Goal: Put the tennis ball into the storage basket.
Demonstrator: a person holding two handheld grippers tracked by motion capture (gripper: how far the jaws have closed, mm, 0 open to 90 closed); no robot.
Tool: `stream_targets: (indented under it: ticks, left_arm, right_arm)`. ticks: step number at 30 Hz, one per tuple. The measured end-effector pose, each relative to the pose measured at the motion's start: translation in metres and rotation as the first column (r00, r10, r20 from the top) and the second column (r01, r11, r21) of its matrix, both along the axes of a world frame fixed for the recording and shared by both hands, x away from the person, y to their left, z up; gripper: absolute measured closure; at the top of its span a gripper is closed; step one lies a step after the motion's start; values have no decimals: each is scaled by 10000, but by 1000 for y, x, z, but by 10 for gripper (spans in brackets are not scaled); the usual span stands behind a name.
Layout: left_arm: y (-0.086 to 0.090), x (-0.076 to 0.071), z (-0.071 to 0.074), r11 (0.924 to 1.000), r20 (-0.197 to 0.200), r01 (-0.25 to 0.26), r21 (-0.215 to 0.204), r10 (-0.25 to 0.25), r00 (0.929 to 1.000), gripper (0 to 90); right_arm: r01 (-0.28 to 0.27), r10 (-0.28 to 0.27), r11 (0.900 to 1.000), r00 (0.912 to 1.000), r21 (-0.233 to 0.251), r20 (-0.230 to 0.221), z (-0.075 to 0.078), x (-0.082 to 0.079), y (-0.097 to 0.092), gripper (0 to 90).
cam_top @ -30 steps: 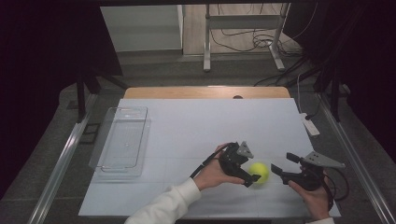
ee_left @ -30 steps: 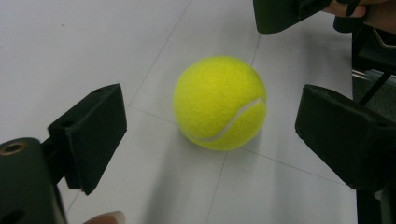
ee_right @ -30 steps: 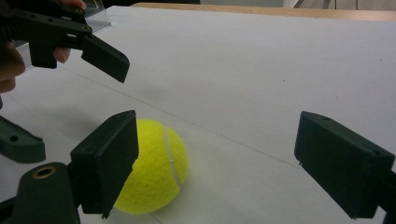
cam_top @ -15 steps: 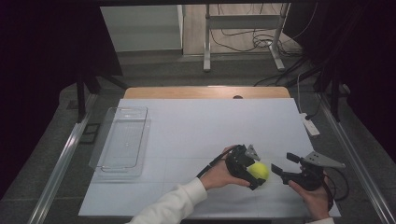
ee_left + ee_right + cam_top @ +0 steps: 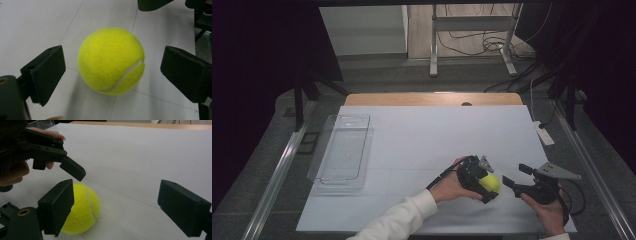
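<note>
A yellow tennis ball (image 5: pixel 490 183) lies on the white table sheet near the front right. My left gripper (image 5: pixel 488 187) reaches over it, and its jaws have just been opening. In the left gripper view the ball (image 5: pixel 111 61) sits between the two black pads of the left gripper (image 5: pixel 113 52), with a gap on each side. My right gripper (image 5: pixel 514 174) rests just right of the ball, open and pointing at it. In the right gripper view the right gripper (image 5: pixel 116 187) is open and holds nothing. The ball (image 5: pixel 82 207) lies partly behind its left pad, under the left gripper's fingers (image 5: pixel 72 170).
A clear plastic tray (image 5: pixel 341 150) stands at the table's left side. A small white device (image 5: pixel 543 134) lies at the right edge. The wooden table edge (image 5: pixel 432 98) runs along the back. Metal rails flank both sides of the table.
The left hand has shifted a little right and down, bringing its jaws around the ball, and the jaws stand wider. Neither the ball nor the right gripper has moved.
</note>
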State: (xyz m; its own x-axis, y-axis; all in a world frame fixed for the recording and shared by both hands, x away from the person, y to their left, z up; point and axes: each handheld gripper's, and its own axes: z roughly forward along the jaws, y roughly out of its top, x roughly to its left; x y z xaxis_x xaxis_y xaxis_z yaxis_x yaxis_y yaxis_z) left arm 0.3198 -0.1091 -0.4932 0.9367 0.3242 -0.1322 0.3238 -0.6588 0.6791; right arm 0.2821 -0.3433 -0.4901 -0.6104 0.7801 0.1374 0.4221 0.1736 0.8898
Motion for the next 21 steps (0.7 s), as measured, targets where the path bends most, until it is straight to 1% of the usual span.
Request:
stream_targets:
  ticks: [5, 8, 9, 10, 13, 15, 16, 17, 18, 20, 21]
  left_arm:
    - [-2, 1, -2, 10000, 25, 34, 56, -35, 10000, 71]
    - [-4, 2, -4, 9998, 15, 48, 211, -48, 10000, 79]
    - [-4, 1, -5, 9998, 34, 13, 201, -14, 10000, 82]
    - [-5, 1, -5, 9997, 57, 58, 248, -59, 10000, 91]
    - [-6, 1, -7, 9994, 60, -36, 334, 34, 10000, 129]
    - [-6, 1, -8, 9992, 32, 48, 393, -49, 10000, 158]
    - [-6, 1, -8, 9992, 32, 48, 393, -49, 10000, 168]
    - [-7, 1, -9, 9989, 61, -8, 478, 5, 10000, 168]
    - [-6, 1, -9, 9987, 125, -36, 500, 30, 9999, 201]
    - [-5, 0, -9, 9992, 93, -54, 400, 50, 9999, 249]
    - [-5, 1, -9, 9992, 114, -31, 397, 27, 9999, 259]
  right_arm:
    - [-1, 1, 10000, 10000, -45, -7, 0, 0, 0, 139]
    - [10, -10, 10000, 10000, -39, -15, 0, 0, 0, 139]
    - [8, -8, 10000, 10000, -36, -15, 0, 0, 0, 139]
    - [-5, 5, 10000, 10000, -48, -8, 0, 0, 0, 139]
    - [-15, 15, 10000, 10000, -38, -29, -1, 0, 0, 139]
    - [9, -9, 10000, 10000, -42, -17, -1, 0, 0, 139]
    - [9, -9, 10000, 10000, -42, -17, -1, 0, 0, 139]
    - [13, -13, 10000, 10000, -35, -13, -1, 0, 0, 139]
    - [12, -12, 10000, 10000, -36, -12, -1, 0, -1, 139]
    - [14, -14, 10000, 10000, -35, -11, -1, 0, -1, 139]
    - [13, -13, 10000, 10000, -40, -15, -1, 0, -1, 139]
